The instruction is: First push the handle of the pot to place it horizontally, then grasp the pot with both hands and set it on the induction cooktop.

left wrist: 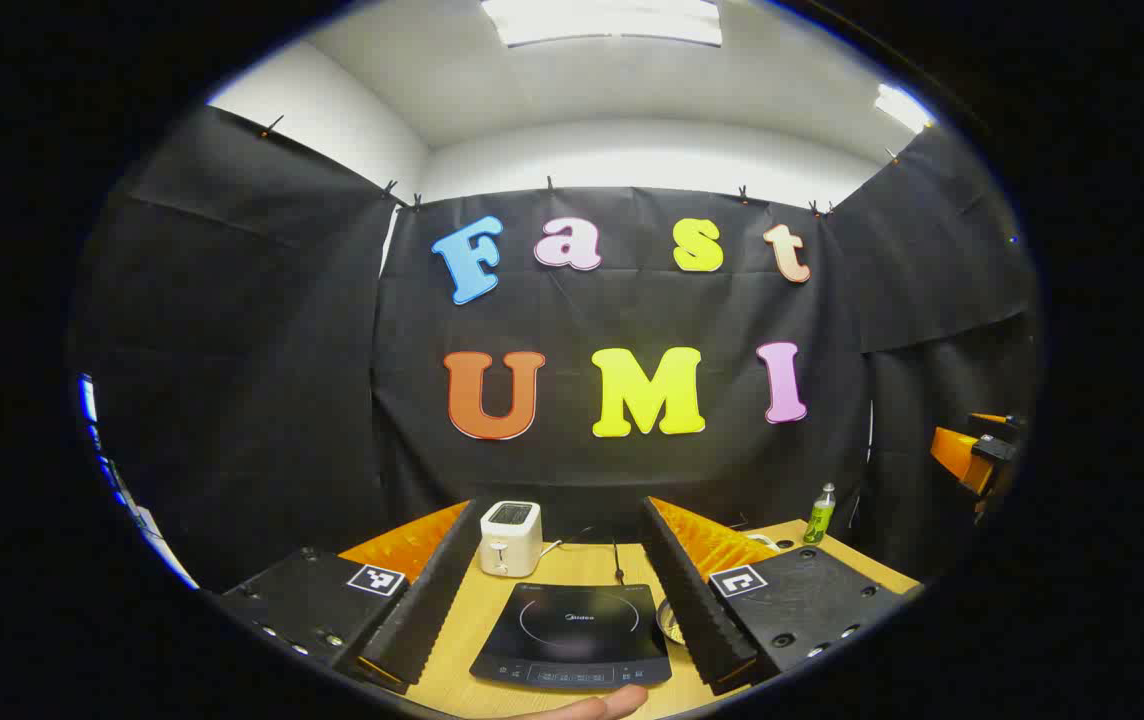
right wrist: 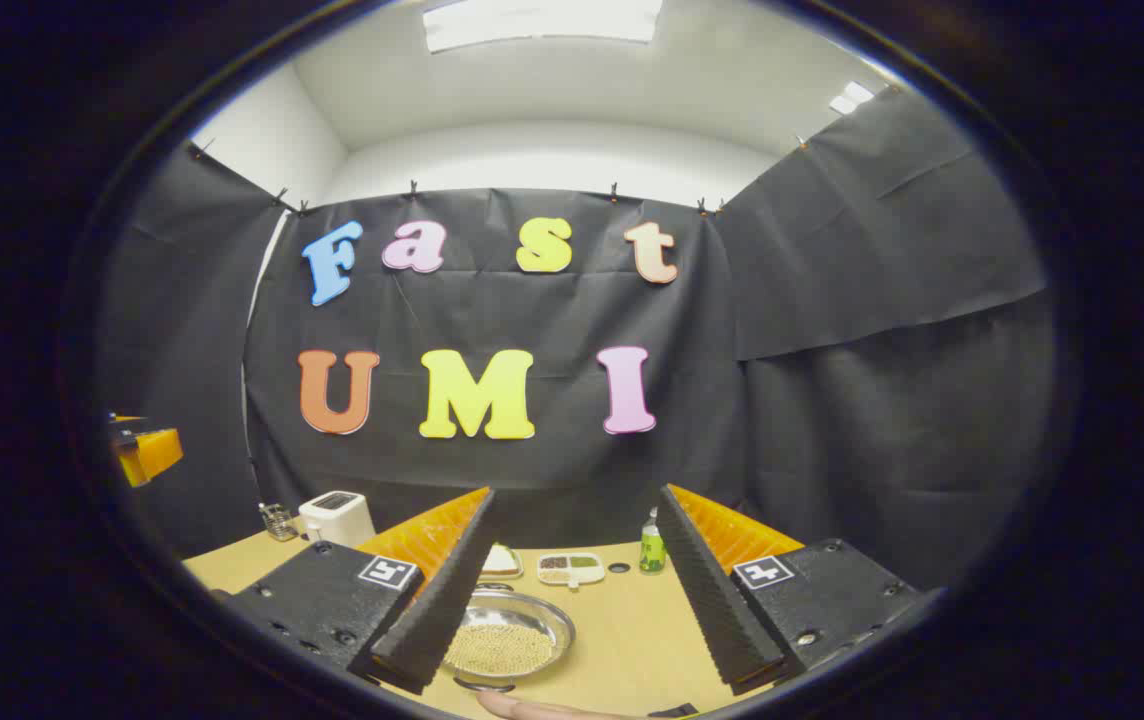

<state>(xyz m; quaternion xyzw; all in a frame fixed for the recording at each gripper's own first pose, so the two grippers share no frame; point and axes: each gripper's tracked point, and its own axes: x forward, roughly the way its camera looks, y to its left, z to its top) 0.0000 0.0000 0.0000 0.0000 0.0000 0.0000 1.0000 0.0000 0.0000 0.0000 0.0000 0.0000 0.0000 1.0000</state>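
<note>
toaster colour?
White toaster, with a dark slot on top; left gripper view shows it best.

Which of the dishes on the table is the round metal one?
The shiny round bowl nearest the right gripper, filled with small pale grains. The divided tray and the plate behind it are white and not round.

Black cloth walls (left wrist: 232, 350), white ceiling with light panels (left wrist: 600, 20), wooden table (right wrist: 632, 640).
</note>
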